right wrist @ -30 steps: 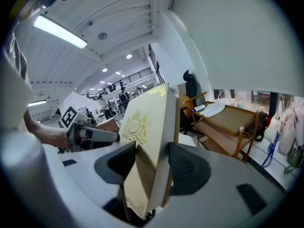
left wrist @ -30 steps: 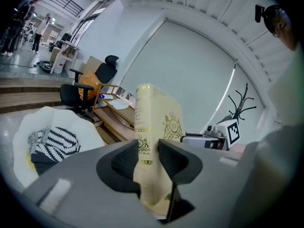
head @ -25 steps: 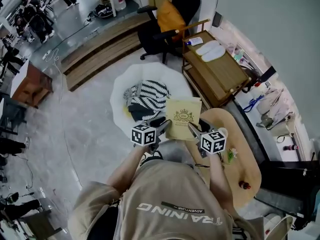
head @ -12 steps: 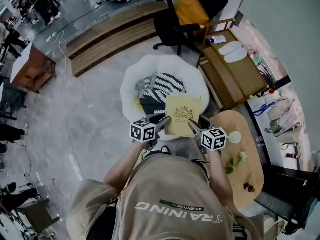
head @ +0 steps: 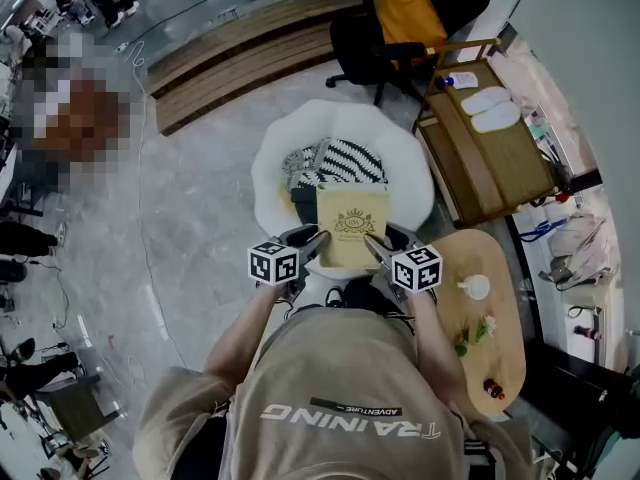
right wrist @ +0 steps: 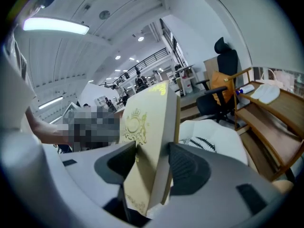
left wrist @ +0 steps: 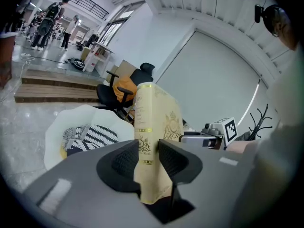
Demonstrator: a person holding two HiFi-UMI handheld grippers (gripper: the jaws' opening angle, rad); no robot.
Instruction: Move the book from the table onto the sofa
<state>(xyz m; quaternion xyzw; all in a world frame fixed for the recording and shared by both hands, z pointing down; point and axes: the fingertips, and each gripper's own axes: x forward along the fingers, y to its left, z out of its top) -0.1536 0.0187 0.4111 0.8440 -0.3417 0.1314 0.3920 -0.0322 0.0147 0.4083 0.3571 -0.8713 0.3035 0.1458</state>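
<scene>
The cream book with a gold crest hangs in the air over the near edge of the white sofa. My left gripper is shut on its left edge and my right gripper on its right edge. In the left gripper view the book stands upright between the black pads of my left gripper. The right gripper view shows the book clamped in my right gripper, its cover facing left. The oval wooden table lies to my right.
A striped cushion and dark cloth lie on the sofa seat. A wooden rack stands to the right, a black office chair beyond the sofa. The table carries a small white cup, a plant sprig and a small bottle.
Both grippers have carried the book left and away from the table, over the sofa's near edge. The head view has shifted, so the sofa sits more centred ahead.
</scene>
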